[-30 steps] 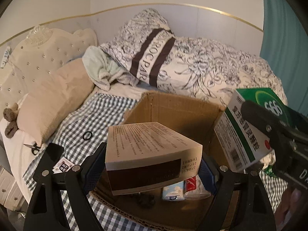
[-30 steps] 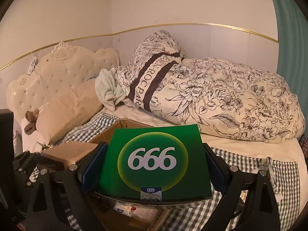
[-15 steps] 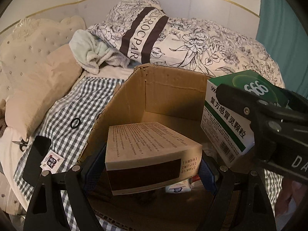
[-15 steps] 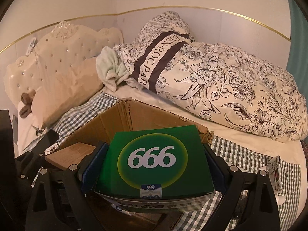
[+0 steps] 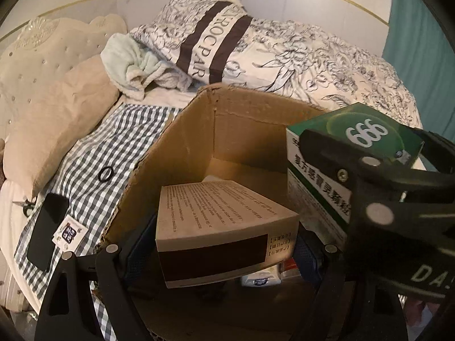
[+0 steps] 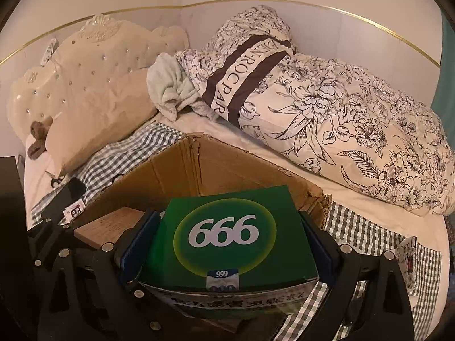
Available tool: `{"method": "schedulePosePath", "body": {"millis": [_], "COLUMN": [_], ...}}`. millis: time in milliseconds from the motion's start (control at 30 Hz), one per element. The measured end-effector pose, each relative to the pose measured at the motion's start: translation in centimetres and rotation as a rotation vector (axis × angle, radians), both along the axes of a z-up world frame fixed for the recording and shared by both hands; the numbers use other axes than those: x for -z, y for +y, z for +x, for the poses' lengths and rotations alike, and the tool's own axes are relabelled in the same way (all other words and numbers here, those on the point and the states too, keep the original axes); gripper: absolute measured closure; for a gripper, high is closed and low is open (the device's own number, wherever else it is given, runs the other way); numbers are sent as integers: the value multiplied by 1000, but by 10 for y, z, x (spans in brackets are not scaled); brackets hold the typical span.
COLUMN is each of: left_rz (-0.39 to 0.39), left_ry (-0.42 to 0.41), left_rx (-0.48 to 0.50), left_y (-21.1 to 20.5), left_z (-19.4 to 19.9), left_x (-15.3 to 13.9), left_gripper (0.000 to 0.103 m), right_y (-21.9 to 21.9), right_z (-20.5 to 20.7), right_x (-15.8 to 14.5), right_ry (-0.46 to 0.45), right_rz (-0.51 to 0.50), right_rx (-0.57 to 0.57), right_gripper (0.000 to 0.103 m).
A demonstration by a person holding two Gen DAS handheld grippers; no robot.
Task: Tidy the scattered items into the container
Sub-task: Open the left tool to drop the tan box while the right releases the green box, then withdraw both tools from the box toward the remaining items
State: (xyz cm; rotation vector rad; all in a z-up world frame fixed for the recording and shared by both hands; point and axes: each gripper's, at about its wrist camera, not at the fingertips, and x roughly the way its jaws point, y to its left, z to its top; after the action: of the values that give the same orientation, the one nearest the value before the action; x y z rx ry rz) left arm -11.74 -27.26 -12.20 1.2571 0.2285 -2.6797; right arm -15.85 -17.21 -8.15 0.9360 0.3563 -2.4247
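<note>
Two boxes held over the cardboard box [image 5: 182, 153]: left gripper [image 5: 224, 251] clamps the tan box [image 5: 221, 221], angled down; only this view shows packets [image 5: 260, 278] inside. Right gripper [image 6: 227, 248] clamps the green box [image 6: 227, 236].

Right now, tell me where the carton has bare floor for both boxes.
The cardboard carton is bare along its far wall, beyond the brown box in the left claw. Near edge is crowded: small packets lie under that box. The green box in the right claw fits far right.
</note>
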Motion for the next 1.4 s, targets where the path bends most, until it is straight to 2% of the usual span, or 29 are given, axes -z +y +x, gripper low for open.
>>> {"method": "schedulePosePath", "body": {"millis": [133,500,567,1000,1400], "left_rz": [30,7,-3,-3,-35], "left_ry": [-2,22,25,74,121], "left_rx": [-13,4,-1,-47,-21], "left_y": [-5,5,6,2,27], "left_z": [0,3,4,21,34], "left_x": [0,-14,-17,-45,-75], "left_gripper": [16,11,11,11,9], "right_y": [-2,0,1,10,47], "right_z": [0,5,7,25,45], "right_x": [-1,-9,-13,-40,-72], "right_ry": [3,20,37,90,147], "right_rz": [1,5,2,-42,-72], "right_rx": [0,7,7,6,43], "right_gripper": [8,5,0,0,0]}}
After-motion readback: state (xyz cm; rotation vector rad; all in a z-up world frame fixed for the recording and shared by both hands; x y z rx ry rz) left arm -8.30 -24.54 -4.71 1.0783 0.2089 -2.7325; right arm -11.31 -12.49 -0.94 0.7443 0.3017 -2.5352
